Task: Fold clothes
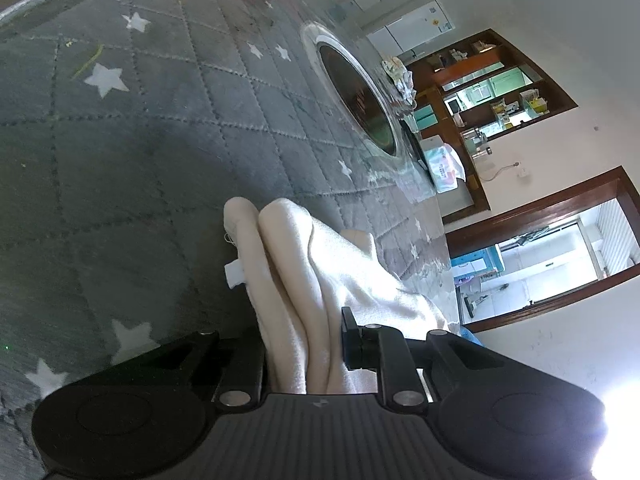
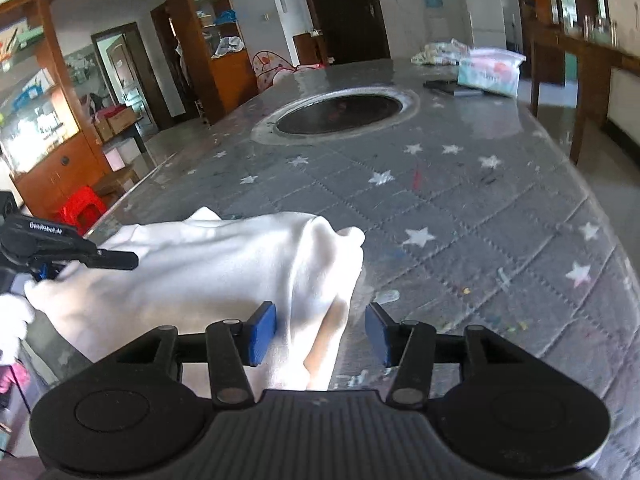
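Observation:
A cream-white garment [image 1: 320, 272] is bunched in long folds and runs up out of my left gripper [image 1: 304, 352], which is shut on it above the grey star-patterned table [image 1: 140, 140]. In the right wrist view the garment [image 2: 200, 272] hangs spread over the table's near left edge. My left gripper [image 2: 60, 252] holds its left end, with a white-gloved hand [image 2: 12, 320] just below. My right gripper [image 2: 320, 332] is open. A fold of the cloth hangs between its blue pads [image 2: 262, 332], close to the left pad and apart from the right one.
The table [image 2: 460, 208] has a round metal-rimmed opening [image 2: 340, 114] in its middle. At its far end lie a plastic-wrapped pack [image 2: 488, 70], a dark flat item [image 2: 440, 85] and a bundle of cloth [image 2: 436, 56]. A red stool [image 2: 80, 208] and cabinets stand left of the table.

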`<action>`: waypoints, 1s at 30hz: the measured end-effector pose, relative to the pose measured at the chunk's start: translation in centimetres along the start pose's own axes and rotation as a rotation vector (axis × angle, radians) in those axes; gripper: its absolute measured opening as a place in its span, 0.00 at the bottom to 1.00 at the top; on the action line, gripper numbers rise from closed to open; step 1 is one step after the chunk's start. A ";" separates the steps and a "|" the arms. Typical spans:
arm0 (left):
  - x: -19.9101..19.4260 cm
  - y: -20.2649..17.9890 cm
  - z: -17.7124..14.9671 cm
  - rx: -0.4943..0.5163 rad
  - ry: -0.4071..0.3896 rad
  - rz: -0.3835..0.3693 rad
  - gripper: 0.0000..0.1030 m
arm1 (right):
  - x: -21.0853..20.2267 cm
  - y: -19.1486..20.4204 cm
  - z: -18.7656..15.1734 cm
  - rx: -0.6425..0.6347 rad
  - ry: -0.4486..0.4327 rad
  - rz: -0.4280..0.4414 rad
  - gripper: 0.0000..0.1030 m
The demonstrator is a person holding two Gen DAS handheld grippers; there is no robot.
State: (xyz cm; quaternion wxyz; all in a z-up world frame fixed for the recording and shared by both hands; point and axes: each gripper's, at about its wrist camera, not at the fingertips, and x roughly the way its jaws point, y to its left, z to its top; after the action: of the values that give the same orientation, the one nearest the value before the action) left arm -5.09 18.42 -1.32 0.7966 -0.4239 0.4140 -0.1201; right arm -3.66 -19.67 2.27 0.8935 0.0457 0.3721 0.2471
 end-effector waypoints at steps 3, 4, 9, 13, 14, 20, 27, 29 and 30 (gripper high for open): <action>-0.1 0.1 0.1 0.004 0.001 0.001 0.18 | 0.5 -0.5 0.0 0.034 0.006 0.017 0.50; -0.1 0.1 0.1 0.005 0.001 0.001 0.18 | 0.6 -0.6 0.0 0.046 0.008 0.023 0.50; -0.2 0.3 0.2 0.013 0.002 0.004 0.18 | 1.3 -1.0 0.1 0.090 0.013 0.056 0.45; -0.2 0.2 0.3 0.022 0.002 0.011 0.18 | 1.6 -0.7 0.3 0.110 0.011 0.088 0.23; -0.3 0.0 0.3 0.031 0.000 0.020 0.18 | 1.7 -0.7 0.3 0.115 0.010 0.097 0.18; -0.6 -2.7 0.2 0.149 -0.009 0.096 0.18 | 0.7 0.1 1.0 0.105 -0.038 0.117 0.13; 0.1 -6.2 0.5 0.252 -0.010 0.104 0.18 | -1.9 0.5 2.4 0.071 -0.118 0.096 0.13; 0.7 -7.5 0.5 0.280 -0.004 0.104 0.18 | -2.5 0.0 2.7 0.067 -0.136 0.073 0.13; 0.9 -8.2 0.6 0.295 -0.002 0.103 0.18 | -2.8 -0.3 2.9 0.066 -0.145 0.061 0.13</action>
State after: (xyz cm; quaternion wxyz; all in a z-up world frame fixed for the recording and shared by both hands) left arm -2.76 13.24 4.65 0.8557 -0.2807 0.4122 -0.1382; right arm -3.25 -20.97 6.13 0.9081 0.1040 0.3129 0.2581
